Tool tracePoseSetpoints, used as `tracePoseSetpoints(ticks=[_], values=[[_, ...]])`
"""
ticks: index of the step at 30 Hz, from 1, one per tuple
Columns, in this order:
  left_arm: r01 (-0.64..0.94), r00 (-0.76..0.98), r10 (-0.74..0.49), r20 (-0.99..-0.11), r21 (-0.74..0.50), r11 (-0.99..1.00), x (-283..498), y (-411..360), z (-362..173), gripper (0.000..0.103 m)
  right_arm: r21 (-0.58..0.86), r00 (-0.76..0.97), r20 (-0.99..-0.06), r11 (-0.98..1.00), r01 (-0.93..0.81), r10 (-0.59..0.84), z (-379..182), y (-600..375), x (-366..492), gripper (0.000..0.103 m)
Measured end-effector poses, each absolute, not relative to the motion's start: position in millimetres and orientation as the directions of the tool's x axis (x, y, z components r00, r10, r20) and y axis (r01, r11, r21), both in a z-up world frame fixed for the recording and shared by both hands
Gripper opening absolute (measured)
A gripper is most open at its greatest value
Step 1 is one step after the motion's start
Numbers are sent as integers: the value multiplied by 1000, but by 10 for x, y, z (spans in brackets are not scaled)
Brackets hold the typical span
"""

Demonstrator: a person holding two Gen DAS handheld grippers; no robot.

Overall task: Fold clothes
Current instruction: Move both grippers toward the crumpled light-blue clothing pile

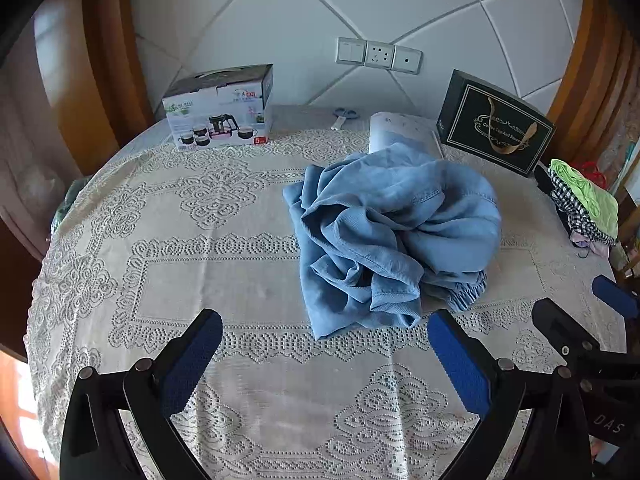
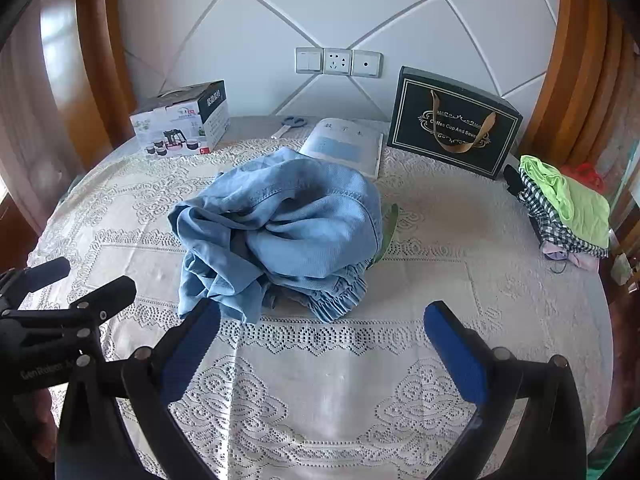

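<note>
My left gripper [image 1: 324, 356] and right gripper [image 2: 322, 344] both gape empty above the surface [image 1: 248, 280], short of crumpled, probably denim, blue clothes [image 1: 392, 232].

A lace-covered table [image 1: 240, 280] is occupied by crumpled blue trousers [image 1: 392, 232], two boxes, a book [image 2: 344, 148], scissors [image 2: 292, 122], and stacked clothes [image 2: 568, 208].

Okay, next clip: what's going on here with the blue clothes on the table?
A person holds two grippers above a round table with a lace tablecloth, set to fold clothes. A crumpled blue garment lies in a heap mid-table, not yet spread or folded. The left gripper and right gripper both stand wide open just short of it, holding nothing. A small pile of other clothes sits at the table's right edge, with boxes along the back.
</note>
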State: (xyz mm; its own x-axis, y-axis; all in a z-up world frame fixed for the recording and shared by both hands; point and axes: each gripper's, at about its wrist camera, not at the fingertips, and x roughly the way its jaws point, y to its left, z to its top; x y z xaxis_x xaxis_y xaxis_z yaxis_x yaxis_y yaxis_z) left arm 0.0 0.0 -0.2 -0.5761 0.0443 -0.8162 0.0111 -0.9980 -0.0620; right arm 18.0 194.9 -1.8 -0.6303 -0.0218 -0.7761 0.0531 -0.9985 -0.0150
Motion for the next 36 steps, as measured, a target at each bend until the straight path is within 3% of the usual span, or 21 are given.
tracePoseSetpoints(ticks=[36], values=[[34, -537, 27, -843, -53, -998, 62, -40, -93, 103, -9, -622, -783, -999, 47, -22, -43, 1991, 262, 103]])
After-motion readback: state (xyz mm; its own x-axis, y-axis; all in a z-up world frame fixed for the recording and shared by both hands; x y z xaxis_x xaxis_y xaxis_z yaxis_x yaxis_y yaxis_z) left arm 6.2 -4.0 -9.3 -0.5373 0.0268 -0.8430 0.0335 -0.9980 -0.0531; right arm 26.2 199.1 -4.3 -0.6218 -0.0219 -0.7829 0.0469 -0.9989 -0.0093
